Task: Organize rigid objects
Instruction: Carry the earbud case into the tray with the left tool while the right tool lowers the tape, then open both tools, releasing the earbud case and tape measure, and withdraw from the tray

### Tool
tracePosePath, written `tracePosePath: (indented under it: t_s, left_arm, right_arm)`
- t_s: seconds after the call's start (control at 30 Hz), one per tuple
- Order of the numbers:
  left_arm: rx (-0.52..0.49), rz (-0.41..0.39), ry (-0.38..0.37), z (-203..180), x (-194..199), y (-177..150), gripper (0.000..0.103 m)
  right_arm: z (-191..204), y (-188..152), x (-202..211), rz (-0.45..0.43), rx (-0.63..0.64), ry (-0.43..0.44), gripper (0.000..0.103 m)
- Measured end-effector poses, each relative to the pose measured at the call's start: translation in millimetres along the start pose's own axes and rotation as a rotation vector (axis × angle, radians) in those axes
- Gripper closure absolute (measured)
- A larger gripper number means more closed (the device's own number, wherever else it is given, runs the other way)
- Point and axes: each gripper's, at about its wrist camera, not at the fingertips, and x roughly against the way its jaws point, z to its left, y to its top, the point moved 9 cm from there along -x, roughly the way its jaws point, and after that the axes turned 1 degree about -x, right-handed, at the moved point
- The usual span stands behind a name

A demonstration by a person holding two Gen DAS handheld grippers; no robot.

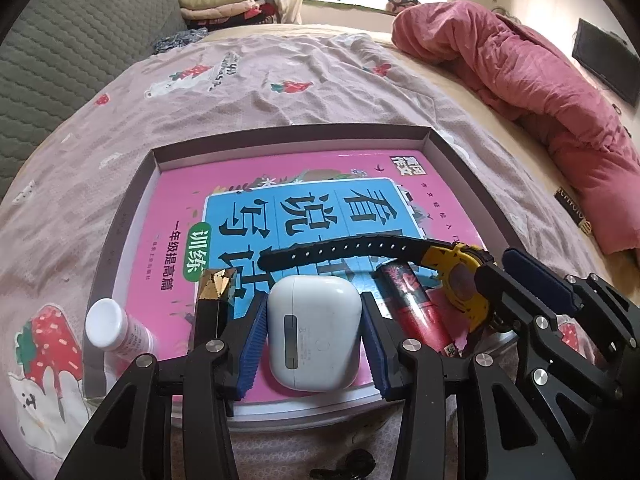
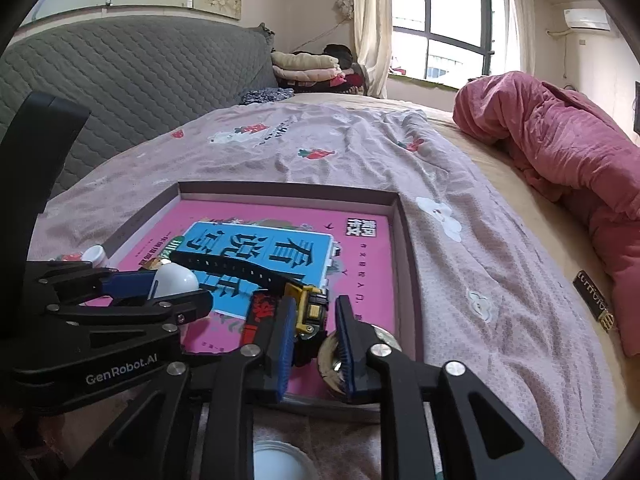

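A white earbud case (image 1: pixel 314 332) lies on a pink and blue book (image 1: pixel 180 208) inside a shallow box tray (image 1: pixel 288 136). My left gripper (image 1: pixel 314 298) is shut on the case, one blue pad against each side. In the right wrist view a yellow watch (image 2: pixel 310 308) with a black strap (image 2: pixel 224 266) rests on the book. My right gripper (image 2: pixel 314 298) stands open around the watch body, with a gap on its right side. A red tube (image 1: pixel 412 304) lies between case and watch.
A black and gold box (image 1: pixel 214 296) stands left of the case. A white bottle (image 1: pixel 106 322) leans at the tray's left wall. A round metal tin (image 2: pixel 330 360) sits by the right fingers. A red quilt (image 1: pixel 540 92) is heaped on the right, a grey headboard (image 1: pixel 60 60) on the left.
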Motion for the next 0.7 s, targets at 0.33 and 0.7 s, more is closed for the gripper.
tracePosePath:
  t_s: [0.33,0.7]
  left_arm:
    - [0.02,0.04,-0.012,0,-4,-1,0.056]
    - [0.031,0.052,-0.017,2,-2,-4,0.056]
  right_arm:
    - [-7,2,6,-0.018,0.004,-0.032,0.065]
    - [-18,7,23,-0.054,-0.027,-0.026,0.056]
